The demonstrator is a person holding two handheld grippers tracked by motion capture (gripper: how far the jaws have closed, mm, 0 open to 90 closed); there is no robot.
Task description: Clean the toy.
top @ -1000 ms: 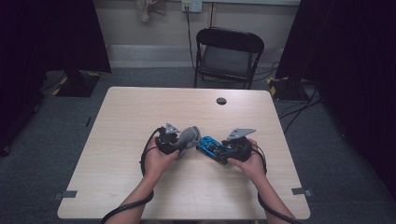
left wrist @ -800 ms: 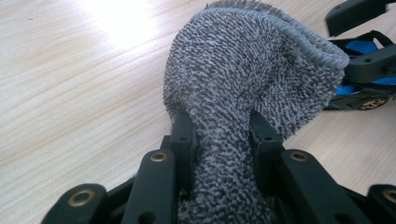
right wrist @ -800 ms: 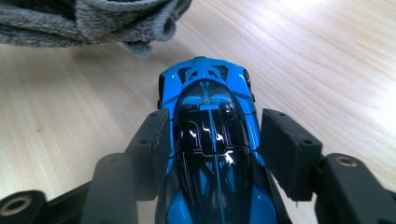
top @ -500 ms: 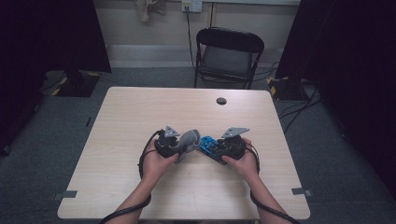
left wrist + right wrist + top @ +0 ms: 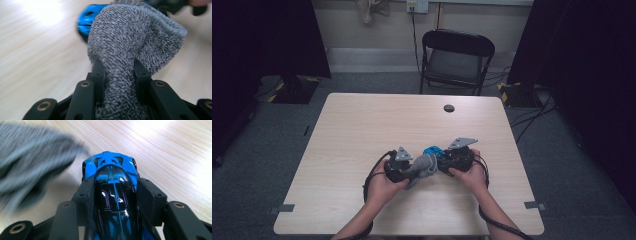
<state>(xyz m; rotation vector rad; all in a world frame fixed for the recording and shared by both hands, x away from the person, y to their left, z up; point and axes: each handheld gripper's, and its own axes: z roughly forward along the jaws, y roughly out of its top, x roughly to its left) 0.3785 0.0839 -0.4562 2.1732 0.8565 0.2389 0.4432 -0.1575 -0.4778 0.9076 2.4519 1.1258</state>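
Right gripper (image 5: 113, 192): jaws just closing, pads against flanks of blue toy car (image 5: 112, 185); car's long axis along jaws, end pointing away from hand. Left gripper (image 5: 118, 75): jaws narrow, clamped on grey knit sock (image 5: 130, 42), open cuff toward car. Both near front middle of wooden table (image 5: 362, 120).

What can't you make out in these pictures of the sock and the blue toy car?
- Blue toy car: its rear runs off the bottom edge of the right gripper view, between the right claw.
- Grey sock: its lower end is cut off at the bottom of the left gripper view, past the left claw; motion blur smears it in the right gripper view.
- High view: too small to tell whether sock and car touch.
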